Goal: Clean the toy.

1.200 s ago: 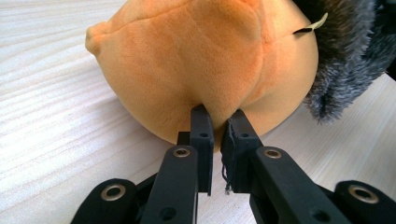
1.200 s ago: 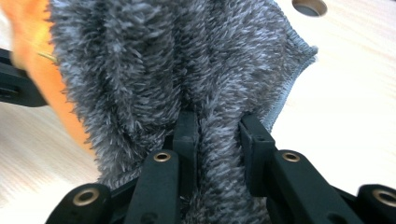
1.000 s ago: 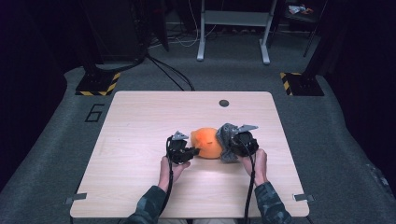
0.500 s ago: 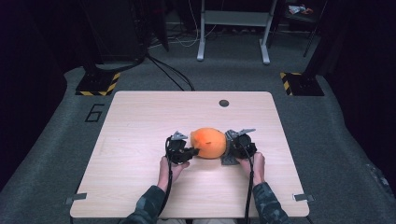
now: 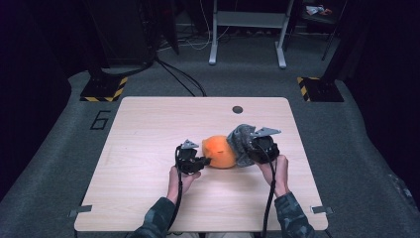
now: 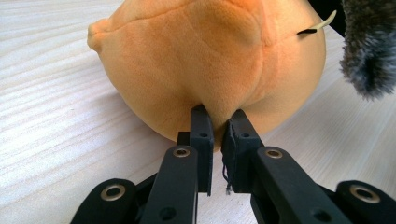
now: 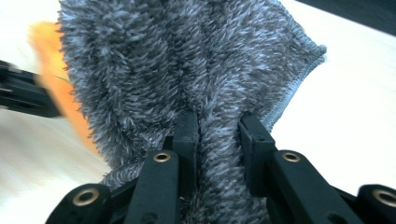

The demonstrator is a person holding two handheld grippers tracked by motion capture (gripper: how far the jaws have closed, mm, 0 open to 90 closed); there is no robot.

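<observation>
A fold of the orange plush toy (image 6: pixel 210 60) is pinched by the left gripper (image 6: pixel 218 125). The grey fluffy cloth (image 7: pixel 187 65) is clamped by the right gripper (image 7: pixel 219 133). Both are held near the table's (image 5: pixel 148 129) middle, towards its near edge, the cloth draped against the toy's right side.

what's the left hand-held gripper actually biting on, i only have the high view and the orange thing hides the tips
Observer: In the left gripper view the left hand-held gripper is shut on a pinched fold of the orange plush toy, low on its side.
Operator: and the grey stuff on the right, held or just draped
Observer: Held. In the right gripper view the right hand-held gripper has a ridge of the grey fuzzy cloth clamped between its jaws.
Operator: anything on the toy to watch for
Observer: A small tag sticks out of the toy's upper side, near the cloth.
</observation>
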